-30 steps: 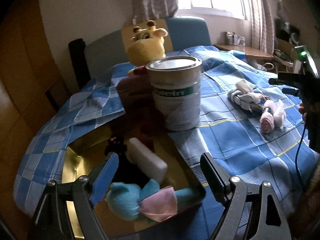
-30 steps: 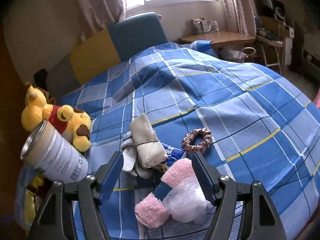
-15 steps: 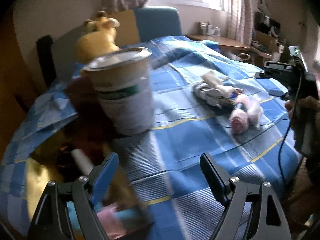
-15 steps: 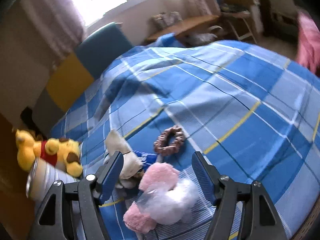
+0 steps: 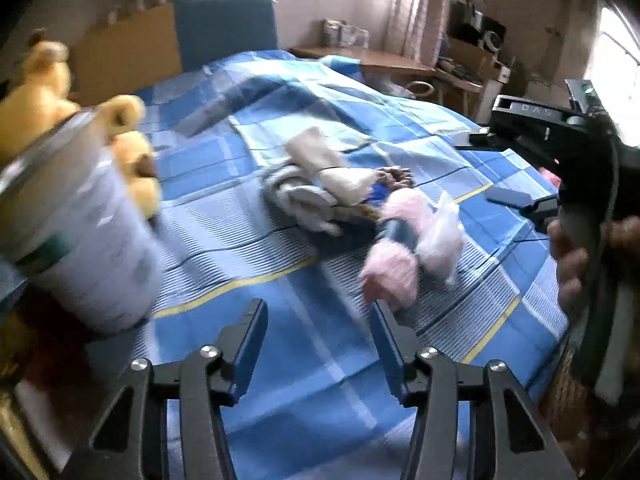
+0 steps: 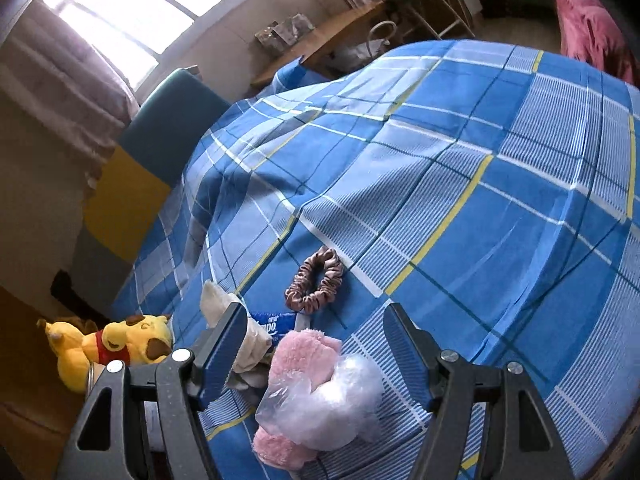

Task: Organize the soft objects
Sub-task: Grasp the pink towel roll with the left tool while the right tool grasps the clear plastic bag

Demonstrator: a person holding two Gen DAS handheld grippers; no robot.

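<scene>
On the blue checked cloth (image 6: 460, 184) lies a heap of soft things: a pink fluffy piece (image 6: 304, 350) (image 5: 390, 274), a clear plastic bag (image 6: 332, 396) (image 5: 440, 236), a rolled beige cloth (image 5: 324, 160) (image 6: 216, 304), grey socks (image 5: 300, 200) and a brown scrunchie (image 6: 316, 280). My right gripper (image 6: 316, 320) (image 5: 490, 170) hangs open just above the pink piece and the bag, its pads clear of them. My left gripper (image 5: 316, 312) is near the front of the heap. Its jaws are closing with nothing between them.
A metal tin (image 5: 76, 232) stands at the left with a yellow plush toy (image 5: 36, 96) (image 6: 112, 344) behind it. A blue tissue packet (image 6: 272, 325) lies in the heap. Chair backs (image 5: 224, 24) stand at the far side. The cloth drops off at the right edge (image 5: 556, 320).
The left gripper swung right, away from the gold tray and tin towards the heap, and its jaws narrowed. The right gripper rolled and came closer over the pink piece and bag.
</scene>
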